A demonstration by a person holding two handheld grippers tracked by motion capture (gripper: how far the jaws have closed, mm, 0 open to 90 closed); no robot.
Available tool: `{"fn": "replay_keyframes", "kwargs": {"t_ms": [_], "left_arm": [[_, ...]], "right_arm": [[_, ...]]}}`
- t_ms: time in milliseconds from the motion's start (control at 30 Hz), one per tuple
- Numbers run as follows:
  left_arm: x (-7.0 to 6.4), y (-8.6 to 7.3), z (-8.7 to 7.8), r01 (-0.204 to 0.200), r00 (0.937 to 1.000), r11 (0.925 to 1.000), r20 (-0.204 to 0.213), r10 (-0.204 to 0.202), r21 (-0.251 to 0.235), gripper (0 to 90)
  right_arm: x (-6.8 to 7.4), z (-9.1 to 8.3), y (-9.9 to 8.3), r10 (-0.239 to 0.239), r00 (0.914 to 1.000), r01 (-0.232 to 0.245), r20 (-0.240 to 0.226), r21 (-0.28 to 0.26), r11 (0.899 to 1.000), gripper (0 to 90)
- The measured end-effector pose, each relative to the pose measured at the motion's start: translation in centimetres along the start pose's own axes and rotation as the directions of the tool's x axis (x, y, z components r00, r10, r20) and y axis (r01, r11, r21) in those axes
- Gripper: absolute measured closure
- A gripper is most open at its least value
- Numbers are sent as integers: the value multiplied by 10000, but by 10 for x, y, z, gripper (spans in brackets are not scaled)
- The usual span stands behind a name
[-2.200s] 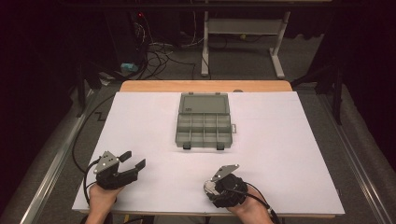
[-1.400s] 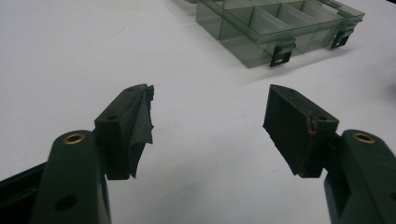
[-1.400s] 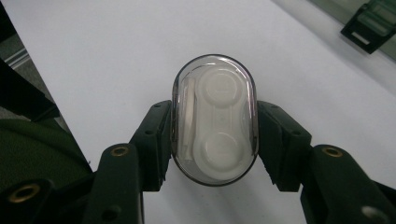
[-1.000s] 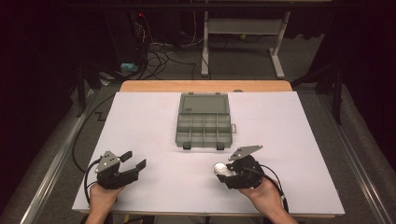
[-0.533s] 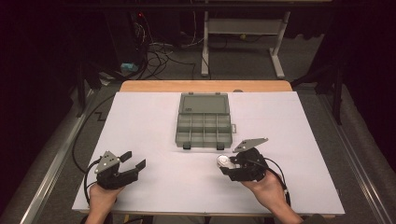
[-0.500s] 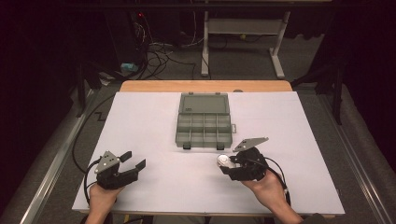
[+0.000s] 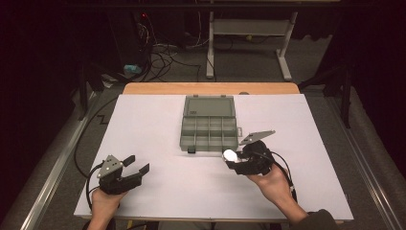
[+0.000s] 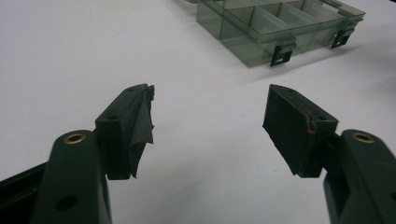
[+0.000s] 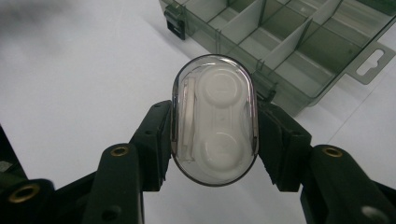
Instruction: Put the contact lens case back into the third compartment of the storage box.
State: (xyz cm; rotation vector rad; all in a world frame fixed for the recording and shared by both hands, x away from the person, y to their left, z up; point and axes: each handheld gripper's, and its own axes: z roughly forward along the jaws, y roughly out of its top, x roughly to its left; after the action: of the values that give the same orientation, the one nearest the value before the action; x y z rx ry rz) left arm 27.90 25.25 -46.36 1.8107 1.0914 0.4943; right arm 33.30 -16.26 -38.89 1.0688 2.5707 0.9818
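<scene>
A grey see-through compartment box (image 7: 209,129) lies open in the middle of the white table, its lid folded back. My right gripper (image 7: 233,158) hovers just before the box's front right corner, shut on a small clear oval case (image 9: 215,119) with white round parts inside; the same oval case (image 7: 230,155) looks like a white blob from above. The box (image 9: 289,42) and its dividers lie right behind the case. My left gripper (image 7: 136,164) rests at the front left, open, with bare table between its pads (image 8: 285,126). The box (image 8: 275,28) stands well beyond it.
The white sheet (image 7: 143,124) covers a wooden table (image 7: 210,88). Beyond the far edge are a dark floor, loose cables (image 7: 158,55) and a metal desk frame (image 7: 249,33). A black cable (image 7: 86,148) trails off the table's left side.
My right gripper has carried the oval case from the table's front edge forward and to the right, up to the box's front right corner. The left gripper has stayed put.
</scene>
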Motion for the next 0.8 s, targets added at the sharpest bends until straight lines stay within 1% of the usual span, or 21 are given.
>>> {"fn": "replay_keyframes", "kwargs": {"t_ms": [333, 633, 800], "left_arm": [[0, 0, 1, -1, 10000, 10000, 30, 1, 21, 331], [1, 0, 0, 24, 10000, 10000, 46, -25, 27, 331], [1, 0, 0, 3, 10000, 10000, 32, -3, 39, 331]], "right_arm": [[-11, 8, 12, 140, 9997, -142, 196, 63, 9999, 493], [-24, 14, 21, 518, 9976, -525, 453, 133, 9985, 493], [-30, 17, 25, 615, 9965, -625, 571, 168, 9979, 492]]}}
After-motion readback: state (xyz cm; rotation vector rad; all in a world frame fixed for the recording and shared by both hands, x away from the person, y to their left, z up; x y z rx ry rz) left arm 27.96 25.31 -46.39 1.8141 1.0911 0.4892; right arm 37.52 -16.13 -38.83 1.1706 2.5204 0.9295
